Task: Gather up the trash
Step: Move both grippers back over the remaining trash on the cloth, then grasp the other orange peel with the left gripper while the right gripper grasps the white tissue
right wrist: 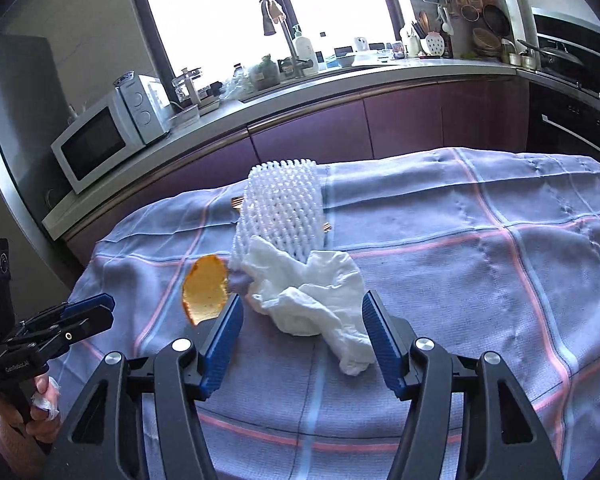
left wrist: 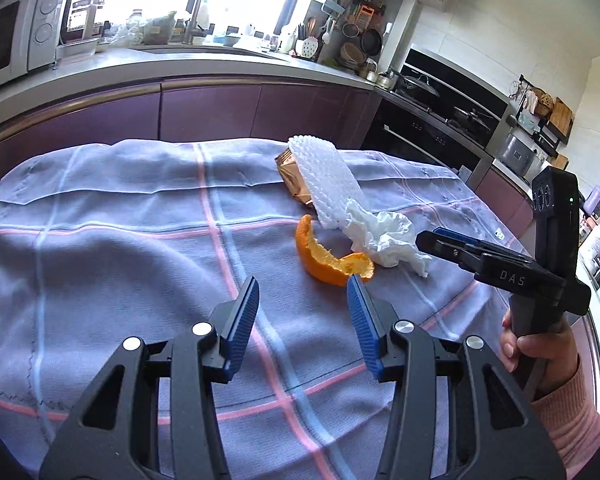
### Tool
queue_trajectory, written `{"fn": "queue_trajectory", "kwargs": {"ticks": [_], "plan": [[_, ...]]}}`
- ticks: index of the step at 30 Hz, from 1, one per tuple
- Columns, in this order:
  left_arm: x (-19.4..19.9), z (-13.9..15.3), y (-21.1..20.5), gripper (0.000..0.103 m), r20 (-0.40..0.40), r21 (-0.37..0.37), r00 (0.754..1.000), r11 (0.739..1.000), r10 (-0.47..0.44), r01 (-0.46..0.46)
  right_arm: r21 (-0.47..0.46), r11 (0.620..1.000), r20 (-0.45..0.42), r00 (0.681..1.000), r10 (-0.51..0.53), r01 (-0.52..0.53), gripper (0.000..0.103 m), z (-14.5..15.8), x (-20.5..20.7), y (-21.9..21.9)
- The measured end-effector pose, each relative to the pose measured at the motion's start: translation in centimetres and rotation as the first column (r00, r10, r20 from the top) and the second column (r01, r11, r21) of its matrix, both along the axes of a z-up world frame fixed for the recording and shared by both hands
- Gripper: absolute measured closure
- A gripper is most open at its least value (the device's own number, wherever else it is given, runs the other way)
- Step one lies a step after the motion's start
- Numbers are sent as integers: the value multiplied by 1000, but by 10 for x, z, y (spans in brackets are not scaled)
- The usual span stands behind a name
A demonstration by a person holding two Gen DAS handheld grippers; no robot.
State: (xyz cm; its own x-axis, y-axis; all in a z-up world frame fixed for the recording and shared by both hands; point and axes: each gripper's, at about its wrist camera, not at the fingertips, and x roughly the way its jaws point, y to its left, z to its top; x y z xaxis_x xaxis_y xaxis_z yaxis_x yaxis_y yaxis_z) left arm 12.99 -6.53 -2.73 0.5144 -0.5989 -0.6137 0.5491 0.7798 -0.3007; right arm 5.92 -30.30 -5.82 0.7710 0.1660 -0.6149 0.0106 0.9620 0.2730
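Worktop under checked cloth. Trash clustered together: orange peel, crumpled tissue, white foam net lying over a brown wrapper. Left tongs parted, nothing between, right tip just beside the peel. Right tongs parted wide, astride the tissue, pads not pressing it.
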Motion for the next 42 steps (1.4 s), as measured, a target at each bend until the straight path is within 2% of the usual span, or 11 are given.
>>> {"fn": "queue_trajectory", "kwargs": {"ticks": [13,16,18,20,24,26,28,33,42], "plan": [[41,-24,-50,57,-108,46,994,999,-21,26,9,1000,-57,998,30,-29,39,-14,23,-3],[48,-31,-57,60,-135,61,991,998,-22,30,13,999,-74,996,44,-44,39,-16,27,-2],[51,-34,-60,70,-155,60,988,998,-26,36,13,999,-82,995,53,-52,40,-17,28,-1],[52,-37,-61,76,-161,66,987,997,-28,39,16,998,-83,995,57,-56,42,-17,28,-1],[53,-41,-59,87,-170,70,985,997,-12,25,26,998,-98,993,65,-63,58,-19,29,-2],[53,-41,-56,89,-175,61,985,998,-8,19,23,998,-99,993,66,-64,63,-19,29,-1],[53,-40,-53,90,-171,58,985,998,-2,12,22,998,-98,993,66,-64,75,-18,28,-1],[46,-37,-43,93,-164,52,987,999,4,5,34,997,-93,993,74,-71,92,-18,22,-1],[28,-20,-20,95,-111,36,994,999,12,-8,95,989,-18,993,116,-114,97,-4,-2,2]]}}
